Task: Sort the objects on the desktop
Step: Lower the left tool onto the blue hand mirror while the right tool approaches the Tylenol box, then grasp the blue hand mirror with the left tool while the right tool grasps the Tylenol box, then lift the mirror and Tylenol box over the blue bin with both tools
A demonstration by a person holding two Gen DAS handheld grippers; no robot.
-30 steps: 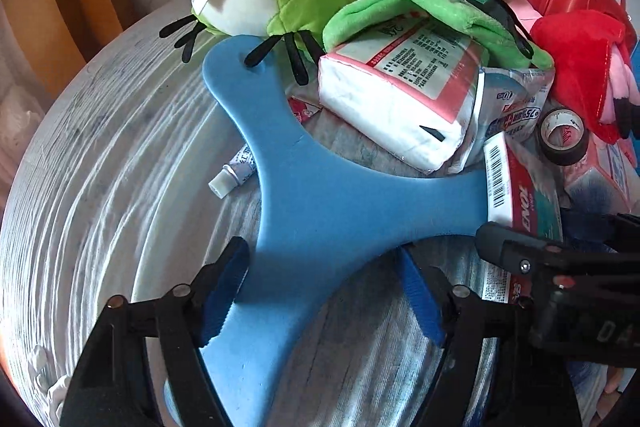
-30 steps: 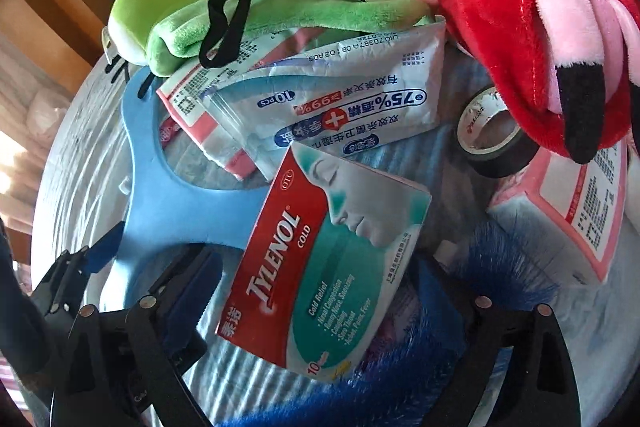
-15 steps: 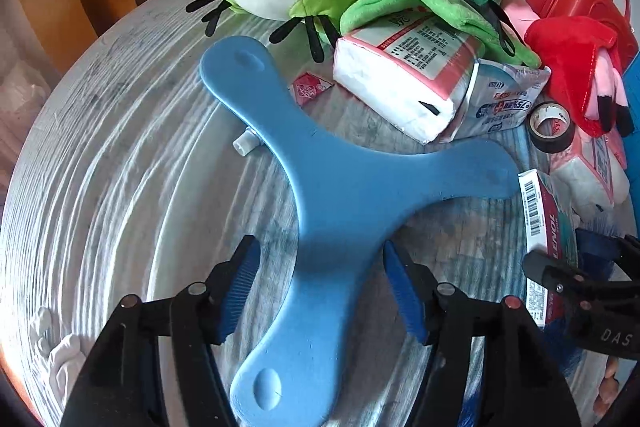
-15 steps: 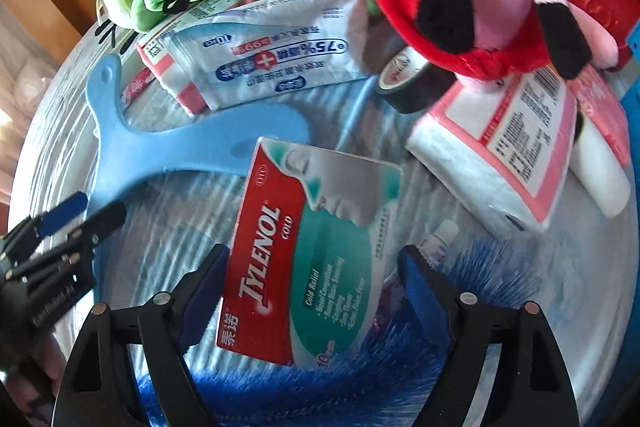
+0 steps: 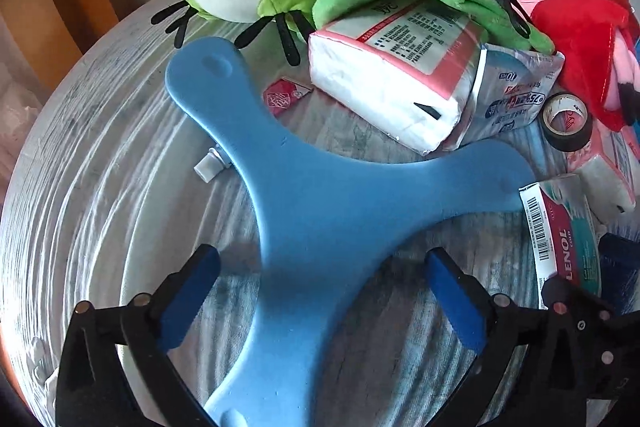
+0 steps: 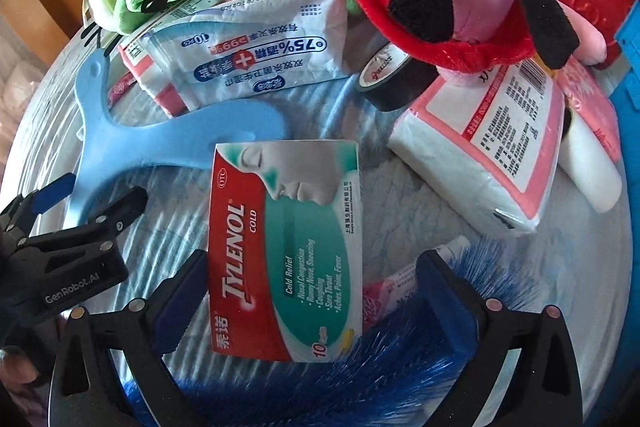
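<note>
Both claws are opening wide to straddle their picks: the left gripper (image 5: 320,291) around the blue boomerang (image 5: 320,211), the right gripper (image 6: 312,299) around the Tylenol box (image 6: 286,251), pads at three and nine o'clock, untouched.

light: bright daylight | shadows: soft, under gripper fingers | focus: sharp centre | edges: fisheye bending, dark corners

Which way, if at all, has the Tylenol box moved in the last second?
Yes. The Tylenol box slid toward the camera, off the lower edge of the wipes packet; a gap now separates them.
</note>
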